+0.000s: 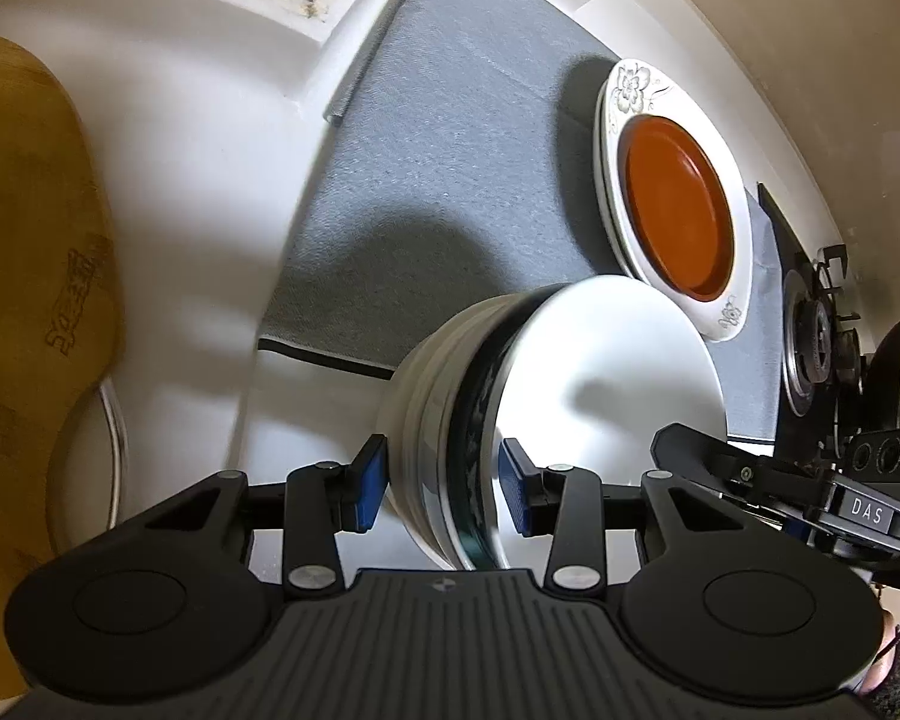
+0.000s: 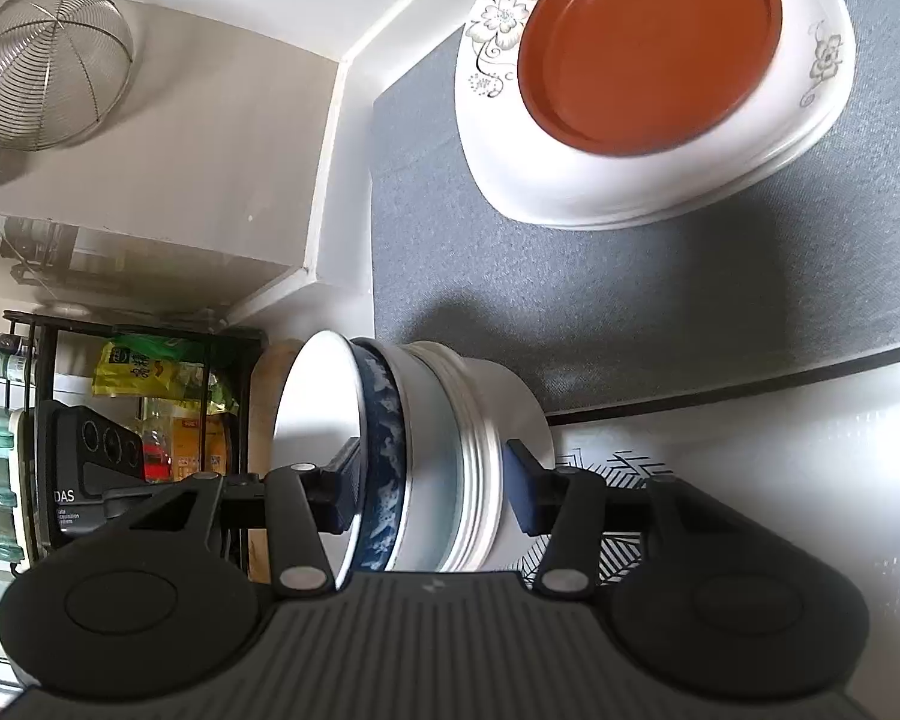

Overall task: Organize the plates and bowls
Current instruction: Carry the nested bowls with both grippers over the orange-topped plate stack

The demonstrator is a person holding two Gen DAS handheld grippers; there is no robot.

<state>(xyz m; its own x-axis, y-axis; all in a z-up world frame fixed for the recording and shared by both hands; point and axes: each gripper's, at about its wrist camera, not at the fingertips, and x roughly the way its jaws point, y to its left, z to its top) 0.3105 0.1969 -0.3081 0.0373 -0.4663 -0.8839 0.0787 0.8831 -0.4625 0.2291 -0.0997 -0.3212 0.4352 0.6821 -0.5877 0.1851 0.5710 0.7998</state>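
Here, a grey mat (image 2: 660, 276) covers the white counter (image 2: 780, 438) beside a wall-hung strainer (image 2: 48, 66).

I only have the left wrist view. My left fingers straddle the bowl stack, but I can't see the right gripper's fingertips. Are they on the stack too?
Observer: Yes. The right gripper straddles the stack of bowls, one finger inside the top bowl, the other against the bottom bowl's base.
Operator: There's a dark band in the stack. What is it?
Observer: A blue bowl with a white pattern, second from the top.
Operator: Anything near the stack's base that I can't see?
Observer: A black-and-white geometric surface shows just past the base; I cannot tell what it is.
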